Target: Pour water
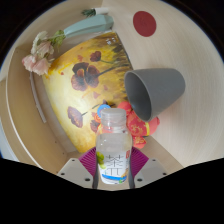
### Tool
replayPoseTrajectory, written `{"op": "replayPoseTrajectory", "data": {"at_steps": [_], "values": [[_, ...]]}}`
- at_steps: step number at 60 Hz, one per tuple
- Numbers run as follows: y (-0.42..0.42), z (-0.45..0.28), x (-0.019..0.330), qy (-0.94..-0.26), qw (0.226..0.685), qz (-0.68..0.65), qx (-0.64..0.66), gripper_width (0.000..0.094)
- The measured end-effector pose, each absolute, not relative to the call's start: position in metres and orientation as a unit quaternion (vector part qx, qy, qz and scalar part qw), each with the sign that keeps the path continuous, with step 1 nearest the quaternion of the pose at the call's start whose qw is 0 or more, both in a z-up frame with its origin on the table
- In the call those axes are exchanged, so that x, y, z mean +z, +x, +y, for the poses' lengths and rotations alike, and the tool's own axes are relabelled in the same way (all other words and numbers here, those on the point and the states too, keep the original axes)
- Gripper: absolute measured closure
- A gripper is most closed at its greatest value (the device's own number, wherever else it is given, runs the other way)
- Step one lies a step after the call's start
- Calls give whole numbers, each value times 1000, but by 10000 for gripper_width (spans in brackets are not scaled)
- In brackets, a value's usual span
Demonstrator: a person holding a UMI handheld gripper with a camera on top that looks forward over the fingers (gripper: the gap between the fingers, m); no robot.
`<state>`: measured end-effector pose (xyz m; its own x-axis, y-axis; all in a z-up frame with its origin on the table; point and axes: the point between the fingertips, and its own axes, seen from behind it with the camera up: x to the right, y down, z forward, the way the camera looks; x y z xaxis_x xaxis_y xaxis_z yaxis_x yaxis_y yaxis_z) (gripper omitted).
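A clear plastic water bottle (112, 145) with a white label stands upright between my fingers. My gripper (112, 162) is shut on it, with the magenta pads (88, 157) pressing on both sides of the label. Just beyond the bottle and to the right, a grey cup (155, 91) lies tilted on its side on the table, its open mouth facing the bottle. The bottle's cap is at about the level of the cup's lower rim.
A yellow tablecloth with a floral pattern (85, 75) covers the round table. Pink flowers (38, 62) lie at the far left. A red round spot (146, 23) shows on the pale surface beyond the table. A red and orange printed patch (143, 126) lies under the cup.
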<state>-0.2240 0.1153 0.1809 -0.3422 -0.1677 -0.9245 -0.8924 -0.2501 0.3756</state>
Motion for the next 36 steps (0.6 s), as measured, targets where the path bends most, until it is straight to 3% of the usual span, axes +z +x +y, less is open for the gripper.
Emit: {"op": "replayPoseTrajectory", "data": {"at_steps": [20,30,36], "values": [[-186,123,181,-364,220,636,643,521],[-183,125,177,-364,209,642,641,521],[-185,122,181,-393,228,625,635,522]]}}
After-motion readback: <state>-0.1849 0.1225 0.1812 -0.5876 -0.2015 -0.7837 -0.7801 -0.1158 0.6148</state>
